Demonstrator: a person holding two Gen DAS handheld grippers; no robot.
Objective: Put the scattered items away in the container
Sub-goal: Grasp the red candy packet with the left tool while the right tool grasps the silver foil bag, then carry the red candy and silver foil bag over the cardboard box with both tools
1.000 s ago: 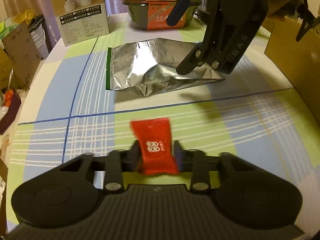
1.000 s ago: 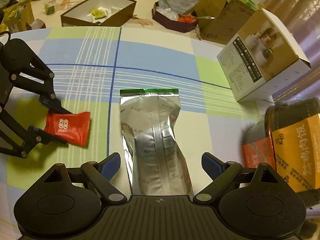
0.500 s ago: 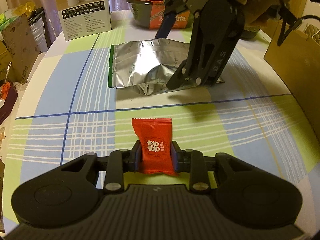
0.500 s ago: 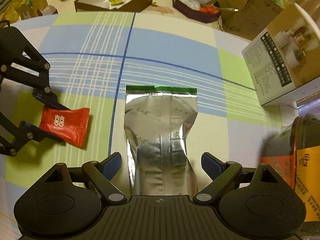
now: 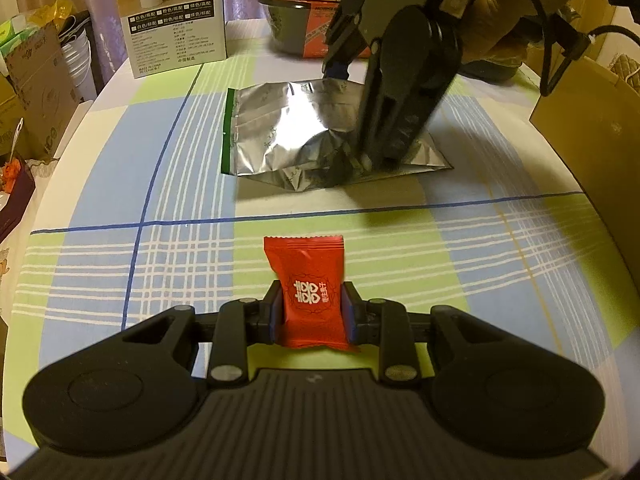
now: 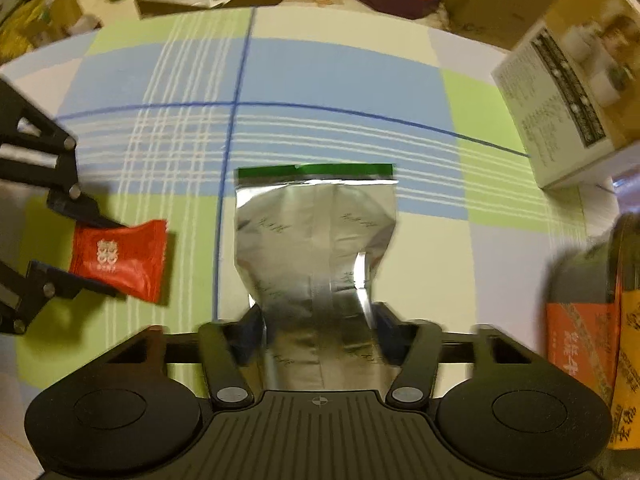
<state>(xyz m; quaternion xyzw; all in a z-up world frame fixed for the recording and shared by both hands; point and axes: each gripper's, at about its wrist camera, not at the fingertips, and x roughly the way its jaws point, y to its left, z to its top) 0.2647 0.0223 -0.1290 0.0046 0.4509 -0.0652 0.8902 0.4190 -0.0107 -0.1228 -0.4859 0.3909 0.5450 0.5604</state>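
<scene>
With each hand-held gripper pinching its item, the right's (image 6: 316, 332) foil pouch (image 6: 316, 248), nipped at one end beside the red candy (image 5: 310, 300), risked sagging loose.

One red candy packet (image 5: 312, 294), one silver foil pouch (image 6: 316, 248), one white carton (image 5: 176, 20), two hand-held grippers.

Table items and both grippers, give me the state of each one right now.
Left gripper: shut on the red packet.
Red packet: gripped at its sides, sealed.
Right gripper: shut on the silver pouch.
Silver pouch: lying flat, pinched at its near end, green end sealed.
White box: upright, closed.
</scene>
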